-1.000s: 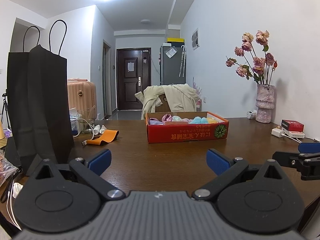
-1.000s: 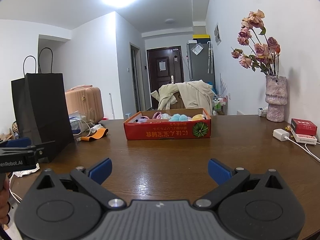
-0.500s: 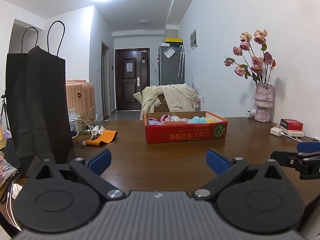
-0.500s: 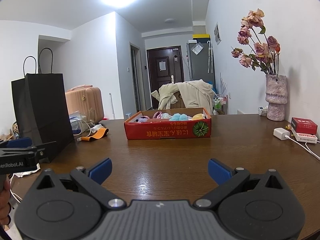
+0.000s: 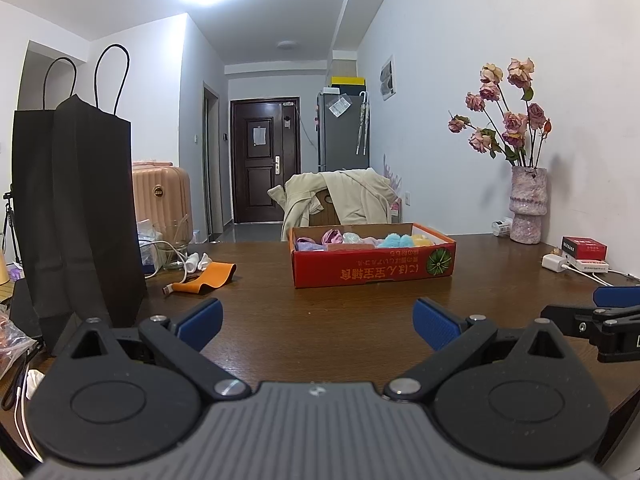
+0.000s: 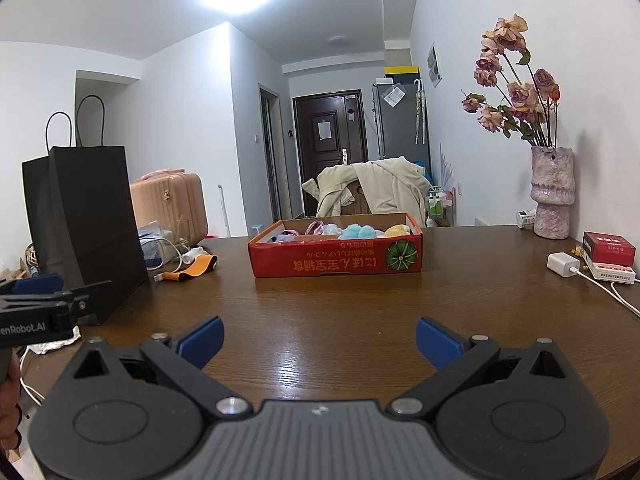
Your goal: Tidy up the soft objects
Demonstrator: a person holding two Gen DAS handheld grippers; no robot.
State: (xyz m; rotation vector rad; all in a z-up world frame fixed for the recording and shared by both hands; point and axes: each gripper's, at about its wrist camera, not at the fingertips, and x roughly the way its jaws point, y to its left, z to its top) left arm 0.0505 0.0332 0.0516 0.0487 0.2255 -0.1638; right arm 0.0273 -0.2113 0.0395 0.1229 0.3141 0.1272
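Your 2 grippers, left gripper (image 5: 316, 320) and right gripper (image 6: 319, 340), hover spread wide and empty, with the red box (image 6: 336, 258) of soft objects (image 6: 357, 231) straight ahead, lying crosswise, about equally near each.

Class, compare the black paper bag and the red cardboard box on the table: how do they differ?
The black paper bag stands tall and narrow; the red cardboard box lies low and wide. The bag's contents are hidden; the box shows fluffy soft items. The bag is plain, the box printed. Both rest on the table.
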